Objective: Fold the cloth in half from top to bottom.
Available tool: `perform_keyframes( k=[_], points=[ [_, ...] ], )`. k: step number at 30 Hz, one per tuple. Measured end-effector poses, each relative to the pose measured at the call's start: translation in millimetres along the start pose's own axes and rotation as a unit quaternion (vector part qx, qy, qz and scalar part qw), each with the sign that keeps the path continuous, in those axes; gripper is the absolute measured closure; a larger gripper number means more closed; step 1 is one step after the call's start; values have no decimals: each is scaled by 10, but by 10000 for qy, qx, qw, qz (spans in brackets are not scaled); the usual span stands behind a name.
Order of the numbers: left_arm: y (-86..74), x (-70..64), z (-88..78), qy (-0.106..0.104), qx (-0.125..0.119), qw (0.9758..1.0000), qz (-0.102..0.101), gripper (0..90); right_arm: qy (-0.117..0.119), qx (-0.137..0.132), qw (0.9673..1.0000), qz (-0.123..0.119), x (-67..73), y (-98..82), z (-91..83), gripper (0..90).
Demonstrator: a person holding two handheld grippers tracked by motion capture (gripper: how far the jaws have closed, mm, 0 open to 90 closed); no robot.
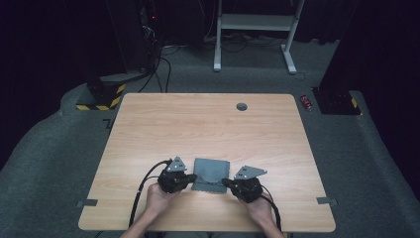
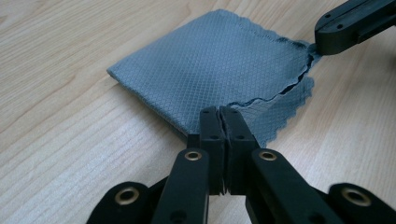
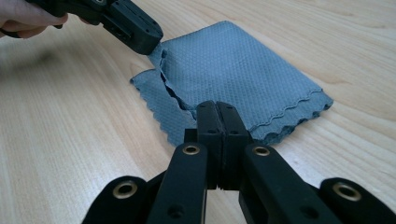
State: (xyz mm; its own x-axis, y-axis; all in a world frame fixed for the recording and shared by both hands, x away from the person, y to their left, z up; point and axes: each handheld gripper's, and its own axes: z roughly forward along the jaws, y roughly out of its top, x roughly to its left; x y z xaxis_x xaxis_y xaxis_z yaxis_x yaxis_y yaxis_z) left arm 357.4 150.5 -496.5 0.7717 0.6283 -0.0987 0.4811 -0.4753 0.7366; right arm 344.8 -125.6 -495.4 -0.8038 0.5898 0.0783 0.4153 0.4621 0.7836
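Note:
A grey folded cloth [image 1: 210, 171] with scalloped edges lies on the wooden table [image 1: 198, 124], near its front edge. My left gripper [image 1: 193, 177] is shut on the cloth's near left corner; in the left gripper view its jaws [image 2: 219, 113] pinch the top layer of the cloth [image 2: 210, 65]. My right gripper [image 1: 226, 182] is shut on the near right corner, and the right gripper view has its jaws [image 3: 217, 108] closed on the cloth's [image 3: 243, 70] edge. Between the two grips the top layer's near edge is raised slightly off the lower layer. Each gripper view also catches the other gripper's tip [image 2: 345, 28] [image 3: 133, 28] at its corner.
A round grommet hole [image 1: 241, 106] sits at the table's far edge. Small tape pieces [image 1: 87, 203] [image 1: 327, 201] mark the table's front corners. On the floor beyond are a white stand [image 1: 255, 22], a yellow-black striped base [image 1: 101, 96], cables and a small red object [image 1: 307, 102].

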Motion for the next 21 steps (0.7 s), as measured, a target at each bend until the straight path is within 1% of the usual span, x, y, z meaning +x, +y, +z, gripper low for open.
perform_keyframes(
  k=[1, 4, 5, 9, 10, 13, 16, 17, 18, 21],
  points=[
    [-7, -10, 0, 39, 9, 10000, 55, 883, 8, 22, 10000, -17, 10, -8, 2, 896],
    [-31, -50, 3, 62, 48, 9999, 111, 881, -12, 114, 9999, -78, 47, -41, 17, 895],
    [-39, -61, 6, 73, 86, 9998, 157, 880, -35, 153, 9998, -123, 56, -55, 24, 895],
    [-84, -105, 42, 131, 205, 9994, 245, 873, -29, 219, 9997, -65, 60, -109, 56, 894],
    [-97, -110, 53, 129, 237, 9993, 248, 870, -26, 239, 9997, -55, 62, -119, 61, 893],
    [-132, -116, 72, 105, 270, 9993, 221, 862, -89, 328, 9993, -134, 82, -140, 80, 891],
    [-146, -119, 65, 100, 286, 9993, 229, 855, -95, 417, 9990, -133, 89, -155, 100, 885],
    [-150, -121, 63, 82, 287, 9993, 218, 847, -79, 480, 9988, -97, 88, -157, 108, 882],
    [-155, -121, 59, 71, 287, 9993, 225, 836, -55, 473, 9988, -114, 79, -163, 118, 877],
    [-186, -124, 18, 6, 262, 9994, 214, 772, 46, 524, 9986, -11, 75, -166, 111, 828]
  ],
)
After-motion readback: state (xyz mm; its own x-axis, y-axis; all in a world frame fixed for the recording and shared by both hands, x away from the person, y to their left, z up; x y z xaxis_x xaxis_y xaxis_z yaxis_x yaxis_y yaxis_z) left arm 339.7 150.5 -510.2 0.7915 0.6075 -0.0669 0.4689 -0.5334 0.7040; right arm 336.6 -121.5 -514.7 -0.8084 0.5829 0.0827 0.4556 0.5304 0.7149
